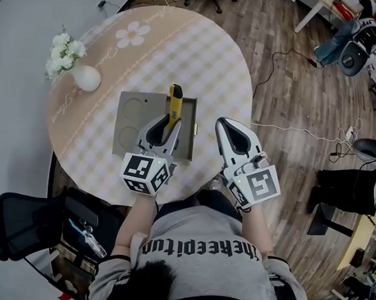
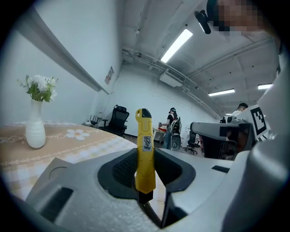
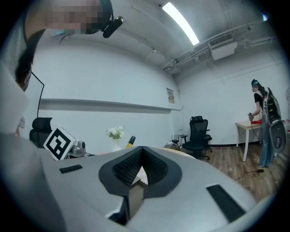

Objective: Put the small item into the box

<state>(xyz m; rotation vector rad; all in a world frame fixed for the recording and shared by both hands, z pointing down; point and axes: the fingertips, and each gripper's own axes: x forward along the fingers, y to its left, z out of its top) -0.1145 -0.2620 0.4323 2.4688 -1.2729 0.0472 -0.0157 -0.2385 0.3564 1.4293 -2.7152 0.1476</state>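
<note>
A yellow utility knife with a black tip (image 1: 174, 102) (image 2: 145, 149) sticks up from my left gripper (image 1: 168, 120) (image 2: 146, 174), whose jaws are shut on its lower end. It hangs over the right part of the flat grey-green box (image 1: 131, 111), which lies open on the round table (image 1: 190, 53). My right gripper (image 1: 228, 129) (image 3: 141, 167) hovers at the table's near right edge, beside the box. Its jaws are shut with nothing between them. In the right gripper view the knife's tip (image 3: 130, 141) shows far off.
A white vase of white flowers (image 1: 79, 70) (image 2: 35, 122) stands at the table's far left. A black office chair (image 1: 23, 225) sits to my left. Cables (image 1: 299, 132) trail over the wooden floor on the right. People and desks are in the background.
</note>
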